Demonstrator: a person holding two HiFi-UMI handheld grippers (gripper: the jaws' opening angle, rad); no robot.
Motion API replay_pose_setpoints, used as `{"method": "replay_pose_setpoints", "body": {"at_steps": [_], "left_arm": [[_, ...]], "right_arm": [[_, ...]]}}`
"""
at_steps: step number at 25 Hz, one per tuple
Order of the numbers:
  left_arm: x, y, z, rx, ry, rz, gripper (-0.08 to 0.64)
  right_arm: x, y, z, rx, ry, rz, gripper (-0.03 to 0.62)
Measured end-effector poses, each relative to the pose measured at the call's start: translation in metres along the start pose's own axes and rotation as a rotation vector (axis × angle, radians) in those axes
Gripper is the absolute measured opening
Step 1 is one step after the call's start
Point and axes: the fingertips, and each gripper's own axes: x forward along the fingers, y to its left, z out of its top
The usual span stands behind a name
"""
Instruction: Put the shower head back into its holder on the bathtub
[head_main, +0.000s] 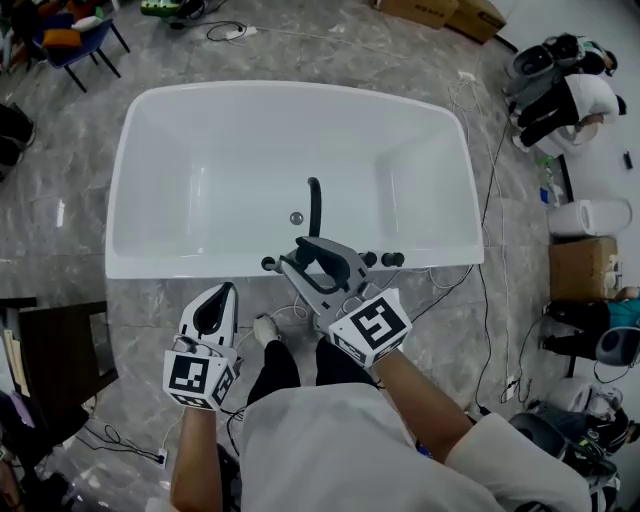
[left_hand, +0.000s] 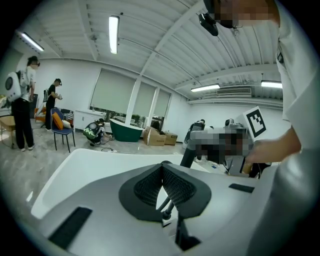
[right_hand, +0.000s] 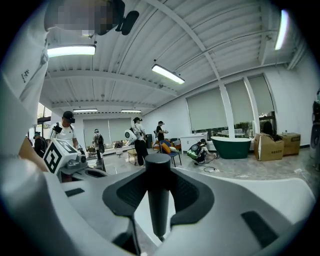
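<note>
Since the glossy white oval bathtub (head_main: 200, 262) lies just beyond both hands, its near rim is what gets aimed for. The right gripper (head_main: 305, 252) is clamped on the slim dark matte shower head (head_main: 314, 205), whose long axis points far over the rim, by the small dark round tap knobs (head_main: 393, 259). The left gripper (head_main: 224, 292) is held closed and empty, nearer and left.

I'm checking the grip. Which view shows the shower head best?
The right gripper view: the shower head stands close and centred, a dark rod clamped in the right claw. The head view shows it small, jutting over the bathtub. The left gripper view catches only a short dark stretch.
</note>
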Motion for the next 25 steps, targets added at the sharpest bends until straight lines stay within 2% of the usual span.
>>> {"method": "replay_pose_setpoints", "body": {"at_steps": [5,16,25], "left_arm": [[0.001,0.008,-0.013,-0.004,0.027,0.013,0.011],[0.015,0.029,-0.036,-0.002,0.042,0.036,0.011],[0.027,0.038,-0.059,-0.021,0.055,0.062,0.011]], "right_arm": [[0.014,-0.002,-0.028,0.023,0.041,-0.045,0.146],[0.039,-0.014,-0.096,0.038,0.104,-0.085,0.146],[0.049,-0.02,-0.134,0.074,0.131,-0.1,0.146]]}}
